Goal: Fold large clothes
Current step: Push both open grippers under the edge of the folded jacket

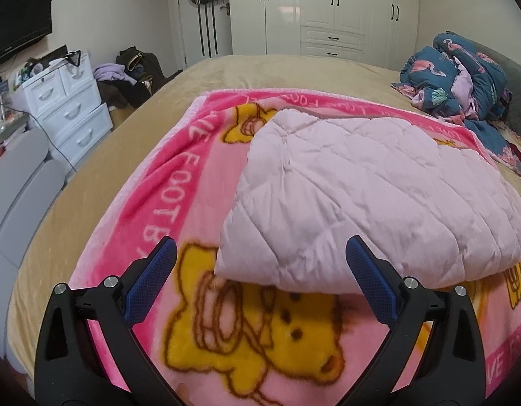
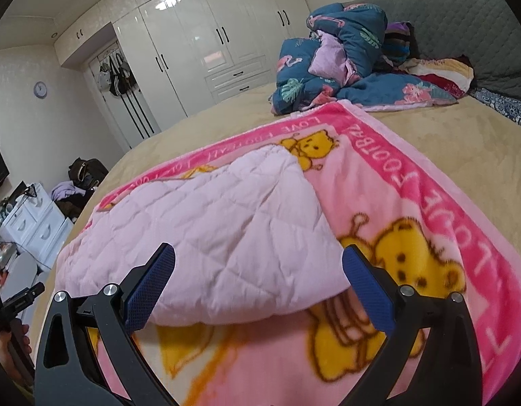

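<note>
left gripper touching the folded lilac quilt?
Apart. Left wrist view: left gripper is open, both fingertips short of the lilac quilt; bear blanket shows between.

The folded quilt (image 1: 368, 196) lies on the blanket (image 1: 179, 182). The blanket lies on the bed (image 1: 101, 169). A bedding heap (image 1: 463, 77) sits near the bed's head edge.

Soft even indoor light, glare on wardrobe doors (image 2: 192, 34), fisheye-bent vignetted edges, slight blur

The folded quilt (image 1: 368, 199) covers the blanket's (image 1: 165, 176) middle; the blanket's near edge runs off frame, print blurred.
</note>
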Tool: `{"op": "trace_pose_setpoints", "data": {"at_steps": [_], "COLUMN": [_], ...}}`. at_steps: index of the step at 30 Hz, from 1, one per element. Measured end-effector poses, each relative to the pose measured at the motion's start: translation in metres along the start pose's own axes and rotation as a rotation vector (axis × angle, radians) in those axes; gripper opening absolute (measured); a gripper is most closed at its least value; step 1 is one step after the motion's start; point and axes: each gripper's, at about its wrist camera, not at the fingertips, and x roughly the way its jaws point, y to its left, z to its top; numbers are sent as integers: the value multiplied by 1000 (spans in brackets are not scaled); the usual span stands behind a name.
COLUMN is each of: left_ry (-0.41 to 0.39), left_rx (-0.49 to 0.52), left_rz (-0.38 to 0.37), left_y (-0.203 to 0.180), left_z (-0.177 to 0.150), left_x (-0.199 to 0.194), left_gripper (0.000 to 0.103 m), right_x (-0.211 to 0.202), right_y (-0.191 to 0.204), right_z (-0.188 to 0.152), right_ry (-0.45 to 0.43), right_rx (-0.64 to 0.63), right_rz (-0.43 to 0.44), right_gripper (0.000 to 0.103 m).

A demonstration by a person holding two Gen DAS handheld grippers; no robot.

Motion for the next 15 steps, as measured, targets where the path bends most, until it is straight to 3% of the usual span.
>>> {"op": "trace_pose_setpoints", "data": {"at_steps": [11, 15], "left_ry": [61, 111], "left_rx": [-66, -155], "left_rz": [-84, -151], "left_y": [1, 8], "left_z": [-23, -30], "left_x": [5, 15], "left_gripper": [94, 94], "right_x": [9, 19], "right_y": [-5, -12], "right_z": [-26, -32], "right_ry": [65, 99], "right_rx": [50, 97], "right_rz": [-13, -17], "right_gripper": [99, 99]}}
